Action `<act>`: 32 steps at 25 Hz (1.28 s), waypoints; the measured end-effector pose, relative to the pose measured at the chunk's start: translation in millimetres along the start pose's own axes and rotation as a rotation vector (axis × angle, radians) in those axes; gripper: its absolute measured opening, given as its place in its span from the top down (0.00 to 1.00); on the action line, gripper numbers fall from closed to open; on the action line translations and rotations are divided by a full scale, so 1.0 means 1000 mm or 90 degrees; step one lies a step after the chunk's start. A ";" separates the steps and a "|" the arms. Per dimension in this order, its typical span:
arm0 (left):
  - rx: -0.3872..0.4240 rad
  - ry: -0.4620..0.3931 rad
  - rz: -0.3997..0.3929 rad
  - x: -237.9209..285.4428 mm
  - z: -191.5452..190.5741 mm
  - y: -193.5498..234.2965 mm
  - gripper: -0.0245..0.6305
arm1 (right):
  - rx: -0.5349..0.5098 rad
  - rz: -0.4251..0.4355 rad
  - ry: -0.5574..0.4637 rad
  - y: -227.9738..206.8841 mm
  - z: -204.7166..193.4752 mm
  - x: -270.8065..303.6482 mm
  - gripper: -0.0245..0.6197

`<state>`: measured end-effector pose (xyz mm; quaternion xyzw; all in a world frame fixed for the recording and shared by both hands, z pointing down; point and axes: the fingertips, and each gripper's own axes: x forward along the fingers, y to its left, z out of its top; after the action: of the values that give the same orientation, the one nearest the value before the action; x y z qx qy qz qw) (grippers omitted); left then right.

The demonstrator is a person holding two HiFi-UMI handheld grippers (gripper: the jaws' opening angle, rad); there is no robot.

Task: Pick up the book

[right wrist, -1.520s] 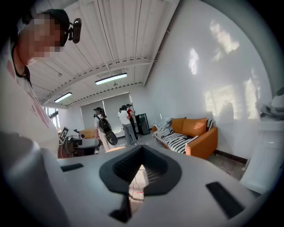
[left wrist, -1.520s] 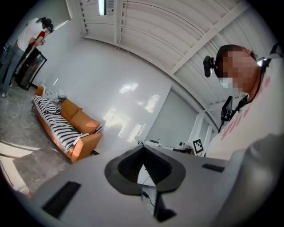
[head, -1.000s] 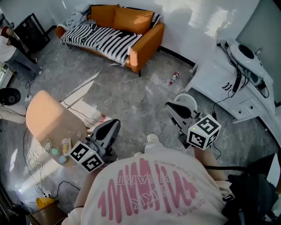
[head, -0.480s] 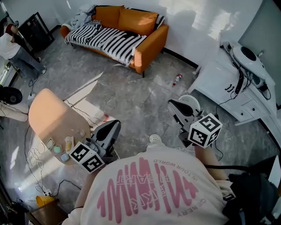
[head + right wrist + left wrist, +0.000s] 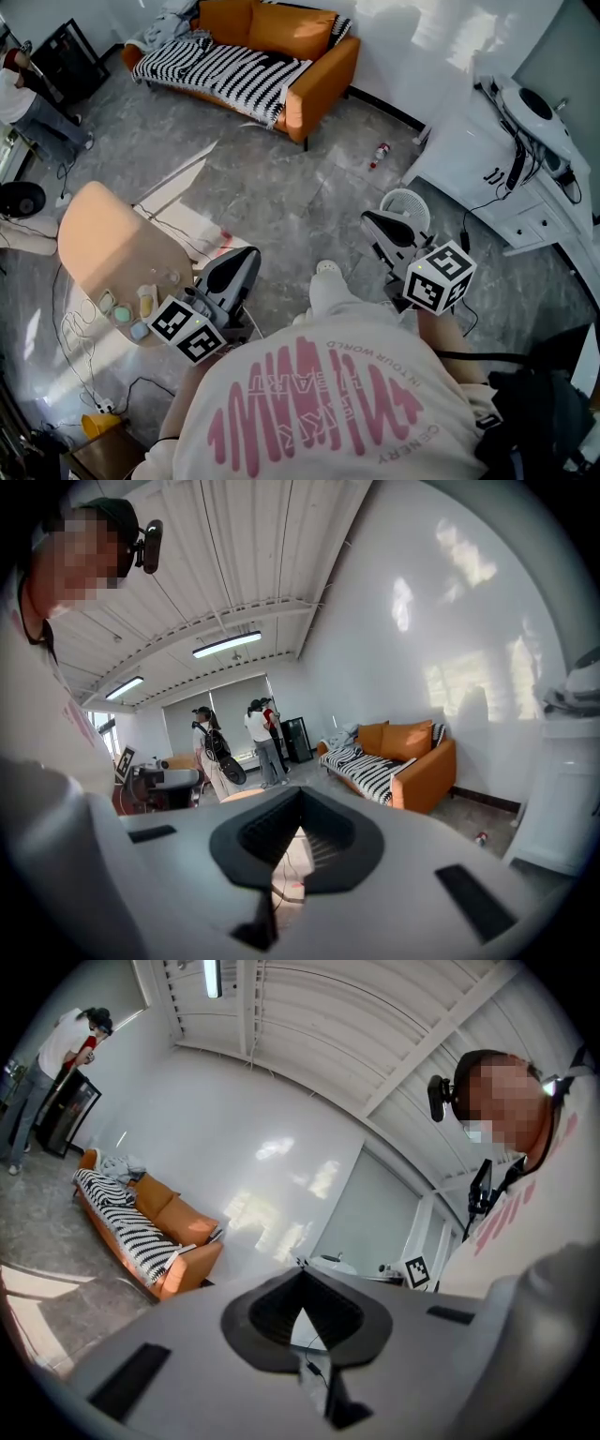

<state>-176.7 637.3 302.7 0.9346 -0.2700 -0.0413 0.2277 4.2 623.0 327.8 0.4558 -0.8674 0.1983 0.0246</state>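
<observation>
**Head view.** The left hand-held gripper and the right hand-held gripper are carried over the grey floor; both point toward the orange sofa at the far wall. No book can be made out, either on the sofa or on the round desk at the left, which bears only small pots near its near edge.
- Hazards, as judged: the target is not yet located, so an approach could end at the wrong place; cables loop on the floor by the desk's near edge and could catch a foot; a white fan stands just beside the right hand-held gripper and a careless swing could knock it.
- Change against the earlier pictures: the sofa now sits higher in the view, and the person's shoe has come further forward.

**Left gripper view.** The left hand-held gripper has its jaw tips together; nothing is held; it must be opened before any grasp.

**Right gripper view.** The right hand-held gripper is fully closed and empty; bystanders stand beyond the jaws.
</observation>
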 end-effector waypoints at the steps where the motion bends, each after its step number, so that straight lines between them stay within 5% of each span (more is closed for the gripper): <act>1: -0.001 0.001 -0.001 0.003 0.000 0.002 0.95 | 0.005 -0.001 -0.001 -0.002 0.000 0.002 0.95; 32: -0.053 -0.001 0.105 0.198 0.057 0.149 0.95 | 0.016 0.055 0.066 -0.218 0.093 0.164 0.95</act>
<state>-92.2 399.0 327.2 0.8989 -0.3443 -0.0340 0.2689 95.7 350.7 348.6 0.4076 -0.8810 0.2337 0.0554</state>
